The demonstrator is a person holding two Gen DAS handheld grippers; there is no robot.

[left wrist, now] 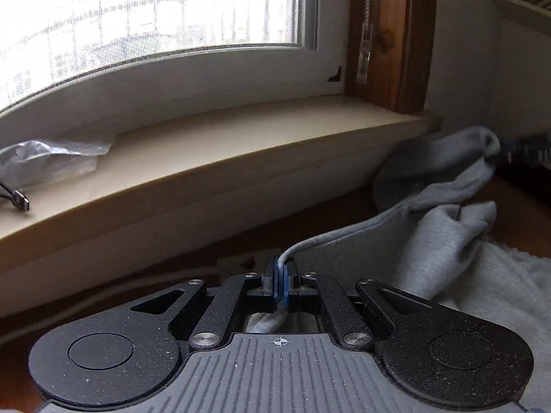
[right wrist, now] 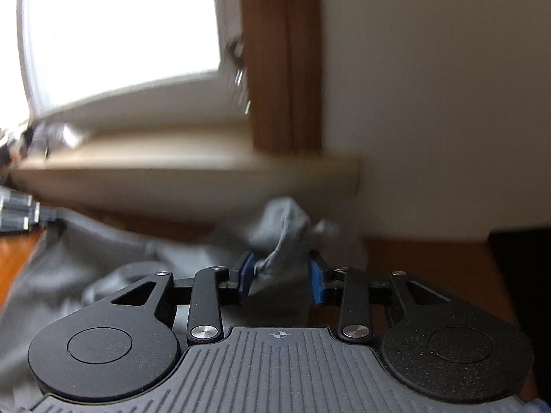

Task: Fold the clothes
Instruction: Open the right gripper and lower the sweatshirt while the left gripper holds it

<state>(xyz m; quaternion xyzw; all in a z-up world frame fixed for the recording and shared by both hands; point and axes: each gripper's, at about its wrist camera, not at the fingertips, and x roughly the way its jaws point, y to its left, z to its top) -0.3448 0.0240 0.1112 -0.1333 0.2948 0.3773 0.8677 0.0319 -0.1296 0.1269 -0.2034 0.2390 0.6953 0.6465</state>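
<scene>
Left gripper, low at centre of its own view, is clenched on a thin hem of the grey garment, with the cloth running up and away to the right of that frame. We see the right gripper at lower centre of its view with its blue pads apart. A bunched corner of the same grey cloth sits between them, and they do not seem to press on it, though that picture is smeared and we may be misreading the contact.

We judge the garment soft, limp and fairly light, a fleece-like knit that will sag and bunch wherever it is not supported. It is not slippery or fragile, so a firm pinch on a hem or corner should hold. Most of it lies heaped at the right and lower right of the left view, on the brown tabletop.

The window sill crosses the middle of both frames just behind the cloth, with the wooden window frame and a wall above it, so there is little room that way. Open room looks better toward the bottom of the frames. A clear plastic bag and a cable end sit on the sill at the far left, well apart from the garment.
</scene>
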